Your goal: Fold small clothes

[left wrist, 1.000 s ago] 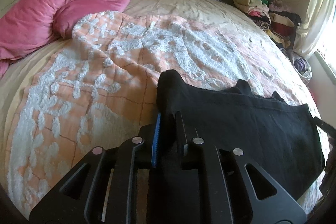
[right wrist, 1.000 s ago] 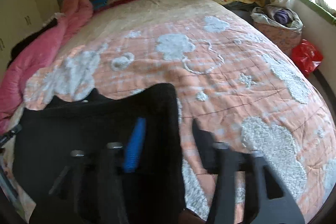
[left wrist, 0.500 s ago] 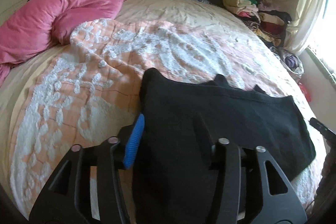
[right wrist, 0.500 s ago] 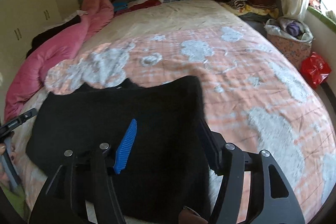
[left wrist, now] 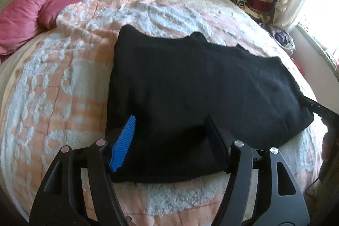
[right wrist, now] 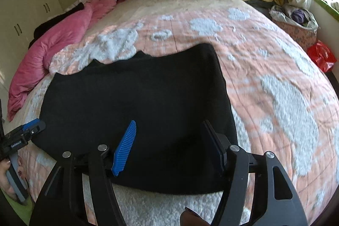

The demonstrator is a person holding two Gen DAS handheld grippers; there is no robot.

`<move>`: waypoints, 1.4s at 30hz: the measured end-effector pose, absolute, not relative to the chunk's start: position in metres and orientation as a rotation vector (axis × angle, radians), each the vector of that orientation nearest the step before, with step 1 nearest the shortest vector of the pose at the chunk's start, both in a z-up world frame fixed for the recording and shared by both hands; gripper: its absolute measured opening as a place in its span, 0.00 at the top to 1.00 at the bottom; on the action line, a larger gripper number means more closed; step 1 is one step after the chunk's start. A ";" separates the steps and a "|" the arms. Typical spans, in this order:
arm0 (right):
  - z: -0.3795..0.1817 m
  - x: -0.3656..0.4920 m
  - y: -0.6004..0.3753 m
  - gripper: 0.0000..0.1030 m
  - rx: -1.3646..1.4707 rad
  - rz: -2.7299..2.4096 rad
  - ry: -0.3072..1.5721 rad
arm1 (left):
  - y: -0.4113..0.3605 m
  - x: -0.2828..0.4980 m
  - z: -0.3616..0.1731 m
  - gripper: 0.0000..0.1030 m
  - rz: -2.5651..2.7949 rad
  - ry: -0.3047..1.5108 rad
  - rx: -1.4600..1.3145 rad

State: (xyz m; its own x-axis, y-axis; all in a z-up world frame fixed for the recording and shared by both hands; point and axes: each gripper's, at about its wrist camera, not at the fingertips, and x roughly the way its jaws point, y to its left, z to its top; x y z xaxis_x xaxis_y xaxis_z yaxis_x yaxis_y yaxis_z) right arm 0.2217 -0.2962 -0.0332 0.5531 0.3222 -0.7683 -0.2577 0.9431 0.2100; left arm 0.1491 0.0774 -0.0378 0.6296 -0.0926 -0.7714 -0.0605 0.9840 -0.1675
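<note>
The small black knit garment (left wrist: 201, 86) lies flat on the bed in front of me, folded into a broad, roughly rectangular shape with soft rounded corners. From my left side its far edge shows two little peaks of cloth sticking out past the fold. From my right side the same black cloth (right wrist: 137, 107) spreads wide, its near hem running straight across just below my fingers, its right edge curving down smoothly.

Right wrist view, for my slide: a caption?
Open right tongs above a black garment lying flat on the bed.
</note>
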 end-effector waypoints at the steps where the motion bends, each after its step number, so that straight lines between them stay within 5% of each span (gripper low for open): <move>1: -0.038 0.221 -0.297 0.36 0.083 0.336 0.956 | 0.077 0.147 -0.039 0.43 -0.018 0.890 -0.183; 9: -0.046 0.209 -0.299 0.34 0.068 0.298 0.978 | 0.079 0.135 -0.045 0.43 -0.022 0.887 -0.199; 19: -0.035 0.194 -0.300 0.15 0.121 0.315 0.921 | 0.078 0.121 -0.040 0.41 -0.027 0.875 -0.195; 31: -0.021 0.182 -0.287 0.04 0.130 0.370 0.844 | 0.085 0.108 -0.033 0.26 -0.030 0.873 -0.222; 33: -0.018 0.178 -0.282 0.04 0.111 0.382 0.825 | 0.089 0.106 -0.033 0.11 -0.016 0.874 -0.228; 42: -0.012 0.159 -0.257 0.04 0.024 0.433 0.764 | 0.105 0.098 -0.030 0.09 0.012 0.861 -0.251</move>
State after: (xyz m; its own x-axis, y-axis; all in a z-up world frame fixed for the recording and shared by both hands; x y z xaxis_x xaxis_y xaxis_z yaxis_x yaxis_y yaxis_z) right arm 0.1592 -0.2569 -0.0117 0.6389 0.3879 -0.6643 -0.3704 0.9120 0.1763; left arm 0.0984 0.1051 -0.0298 0.6534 -0.0902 -0.7516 -0.1114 0.9706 -0.2134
